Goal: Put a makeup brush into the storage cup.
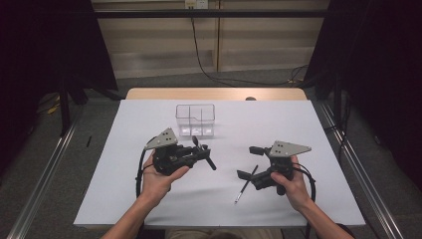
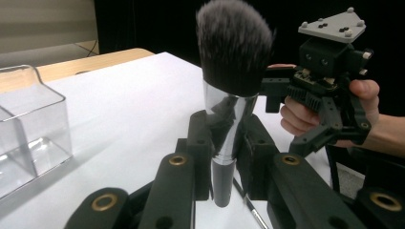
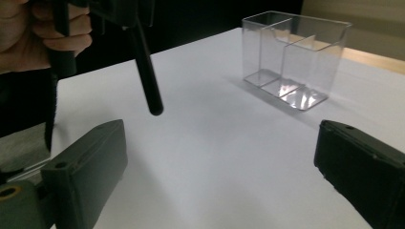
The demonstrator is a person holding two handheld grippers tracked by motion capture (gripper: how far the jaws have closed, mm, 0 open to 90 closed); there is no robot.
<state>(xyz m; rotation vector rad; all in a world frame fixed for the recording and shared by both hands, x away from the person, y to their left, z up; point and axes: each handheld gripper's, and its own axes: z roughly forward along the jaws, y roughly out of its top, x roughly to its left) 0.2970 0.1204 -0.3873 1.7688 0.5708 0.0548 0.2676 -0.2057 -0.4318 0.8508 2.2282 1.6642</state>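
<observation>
A thick makeup brush (image 2: 234, 47) with a dark fluffy head, silver ferrule and black handle stands between the jaws of my left gripper (image 2: 224, 143), which is shut on its ferrule. From above, that left gripper (image 1: 200, 149) holds the brush (image 1: 204, 153) just in front of a clear plastic organizer (image 1: 195, 119) with divided compartments. My right gripper (image 1: 250, 162) is open at the right, its jaws wide apart with nothing between them. A thin black brush (image 1: 246, 185) lies on the white table just beside its lower jaw. In the right gripper view, the right gripper (image 3: 224, 167) faces the organizer (image 3: 296, 57) and the held brush's handle (image 3: 148, 81).
The white table cover (image 1: 149, 199) ends at a wooden strip (image 1: 214, 93) at the far edge. Dark curtains and metal floor rails flank the table. The organizer (image 2: 28, 129) looks empty.
</observation>
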